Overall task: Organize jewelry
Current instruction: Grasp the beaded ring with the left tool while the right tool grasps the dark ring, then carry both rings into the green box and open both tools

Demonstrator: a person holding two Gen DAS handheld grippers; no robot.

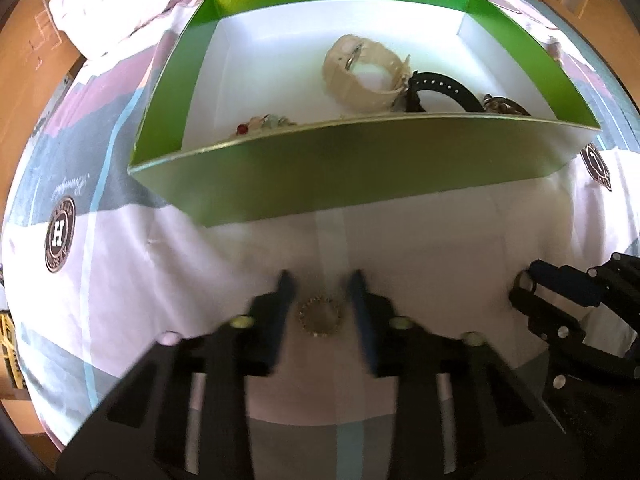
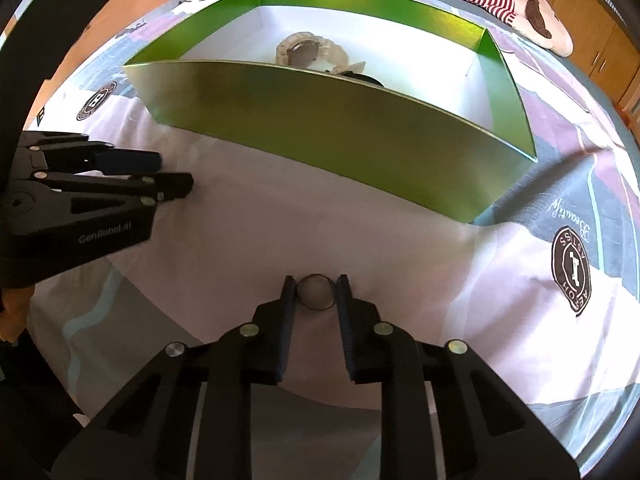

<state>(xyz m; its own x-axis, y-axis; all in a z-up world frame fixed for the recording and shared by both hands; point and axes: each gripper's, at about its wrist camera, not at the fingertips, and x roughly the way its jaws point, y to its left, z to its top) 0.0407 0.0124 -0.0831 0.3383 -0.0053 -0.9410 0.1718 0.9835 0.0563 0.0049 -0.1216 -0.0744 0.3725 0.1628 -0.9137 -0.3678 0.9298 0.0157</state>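
Beaded ring [image 1: 320, 316] lies on the bedsheet [image 1: 440, 240] in front of the green box [image 1: 340, 168], between the fingers of the left claw [image 1: 320, 286], which stand apart from it, not touching. Plain dark ring [image 2: 316, 292] also on the sheet before the box, pinched by the right claw [image 2: 316, 286]. Inside the box: white watch [image 1: 366, 74], black watch [image 1: 436, 88], beaded pieces.
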